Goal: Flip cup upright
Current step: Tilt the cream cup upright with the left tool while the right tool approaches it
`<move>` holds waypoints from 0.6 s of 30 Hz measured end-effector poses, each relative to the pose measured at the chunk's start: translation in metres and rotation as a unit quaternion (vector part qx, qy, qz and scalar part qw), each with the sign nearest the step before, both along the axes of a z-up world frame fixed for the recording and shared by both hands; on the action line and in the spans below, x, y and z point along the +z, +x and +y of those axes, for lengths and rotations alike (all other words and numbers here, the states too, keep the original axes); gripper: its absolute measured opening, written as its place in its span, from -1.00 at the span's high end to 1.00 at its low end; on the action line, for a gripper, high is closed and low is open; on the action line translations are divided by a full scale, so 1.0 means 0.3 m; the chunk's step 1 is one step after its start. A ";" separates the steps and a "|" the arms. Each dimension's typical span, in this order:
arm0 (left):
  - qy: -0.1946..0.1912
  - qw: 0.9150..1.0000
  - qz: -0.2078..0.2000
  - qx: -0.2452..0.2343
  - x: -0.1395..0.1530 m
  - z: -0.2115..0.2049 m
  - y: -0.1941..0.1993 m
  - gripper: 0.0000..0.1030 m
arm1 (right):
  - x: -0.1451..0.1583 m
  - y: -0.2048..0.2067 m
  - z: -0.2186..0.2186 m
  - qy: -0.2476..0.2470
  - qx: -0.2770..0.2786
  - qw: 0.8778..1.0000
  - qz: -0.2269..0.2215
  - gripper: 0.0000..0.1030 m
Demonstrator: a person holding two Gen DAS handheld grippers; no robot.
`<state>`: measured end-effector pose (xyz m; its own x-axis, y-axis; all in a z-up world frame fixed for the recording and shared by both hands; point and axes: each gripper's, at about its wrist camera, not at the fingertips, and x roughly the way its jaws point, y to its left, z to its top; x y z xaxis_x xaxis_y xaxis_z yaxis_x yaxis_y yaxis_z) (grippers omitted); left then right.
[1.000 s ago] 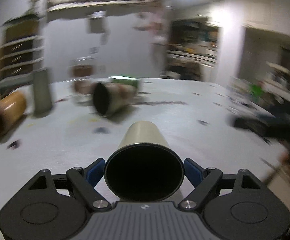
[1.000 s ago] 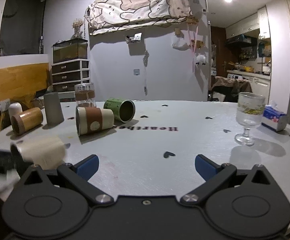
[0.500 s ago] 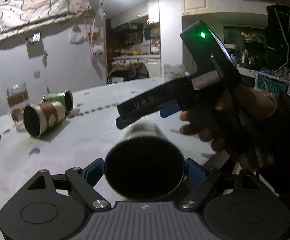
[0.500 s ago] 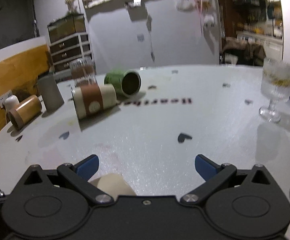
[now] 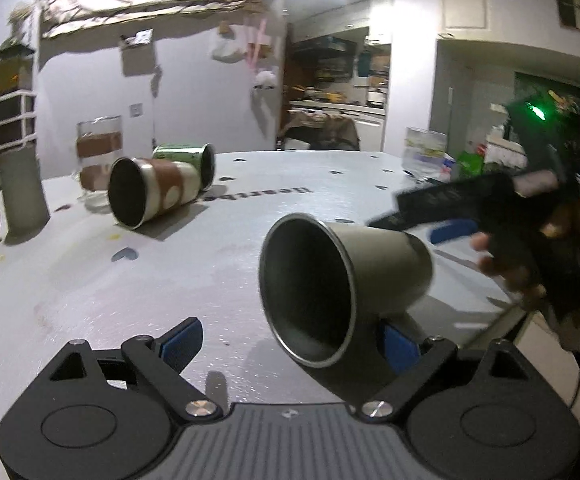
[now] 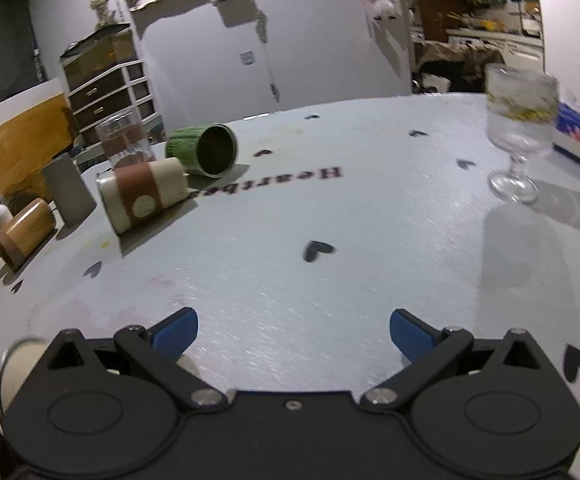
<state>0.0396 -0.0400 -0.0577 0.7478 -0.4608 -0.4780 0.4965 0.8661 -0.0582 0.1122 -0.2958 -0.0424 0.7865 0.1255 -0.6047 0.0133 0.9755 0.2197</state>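
Note:
A cream cup (image 5: 374, 264) with a dark inside lies tilted over the white table (image 5: 249, 248), its mouth facing my left wrist camera. It rests against the right finger of my left gripper (image 5: 290, 340), whose jaws stand wide apart and do not clamp it. My right gripper (image 6: 292, 330) is open and empty; its body and the hand holding it show at the right of the left wrist view (image 5: 530, 216). The cup's rim peeks out at the lower left of the right wrist view (image 6: 13, 372).
A brown-and-cream cup (image 6: 145, 196) and a green cup (image 6: 205, 152) lie on their sides at the back left. A grey cup (image 6: 67, 190), a glass (image 6: 123, 140) and a wooden cup (image 6: 25, 228) are beside them. A wine glass (image 6: 518, 140) and tissue box (image 6: 576, 138) stand right.
My left gripper has opened and let go of the cream cup, which now leans to the right. The right gripper has moved down beside it.

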 end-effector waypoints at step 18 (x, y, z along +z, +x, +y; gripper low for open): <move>-0.058 0.994 0.026 0.088 -0.011 0.105 0.077 -0.81 | -0.003 -0.134 0.038 -0.004 0.034 0.999 -0.016 -0.99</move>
